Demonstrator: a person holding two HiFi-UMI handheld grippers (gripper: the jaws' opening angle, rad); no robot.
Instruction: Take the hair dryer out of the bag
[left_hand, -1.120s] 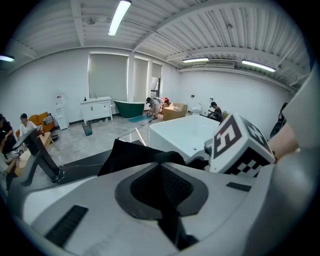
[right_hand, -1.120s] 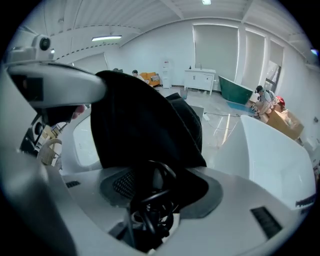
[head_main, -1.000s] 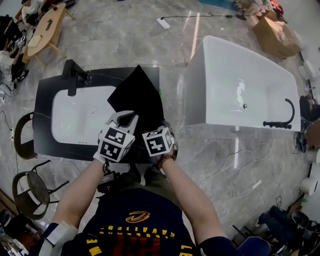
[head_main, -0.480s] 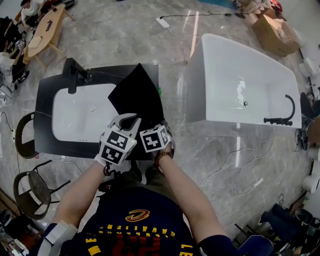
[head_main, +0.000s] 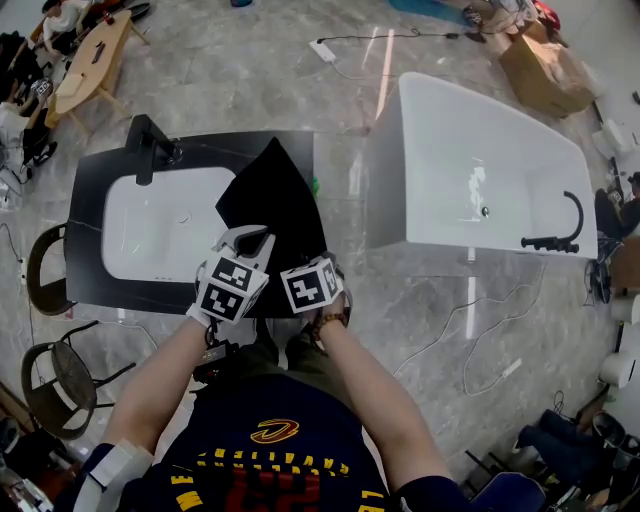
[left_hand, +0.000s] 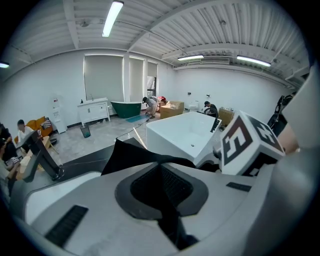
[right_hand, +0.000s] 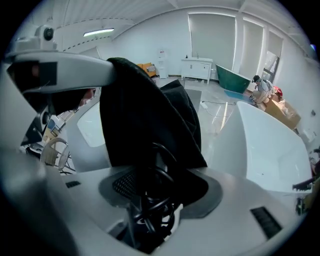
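A black fabric bag (head_main: 270, 195) lies on the black counter (head_main: 90, 200), pointing away from me. My left gripper (head_main: 250, 238) is at the bag's near end. In the left gripper view it (left_hand: 162, 197) is shut on a fold of the bag's edge (left_hand: 172, 225). Right beside it, my right gripper (head_main: 318, 262) points steeply down at the bag's mouth. In the right gripper view its jaws (right_hand: 150, 200) stand wide around a bundle of black coiled cord (right_hand: 150, 212), with the bag (right_hand: 145, 115) draped above. The hair dryer's body is hidden.
A white sink basin (head_main: 160, 225) with a black faucet (head_main: 150, 150) is set in the counter, left of the bag. A white bathtub (head_main: 480, 170) stands to the right. Two chairs (head_main: 50, 270) stand at the left, and cables run across the marble floor.
The right gripper has shifted slightly at the bag's mouth. The left gripper keeps its hold on the bag's edge in the same place.
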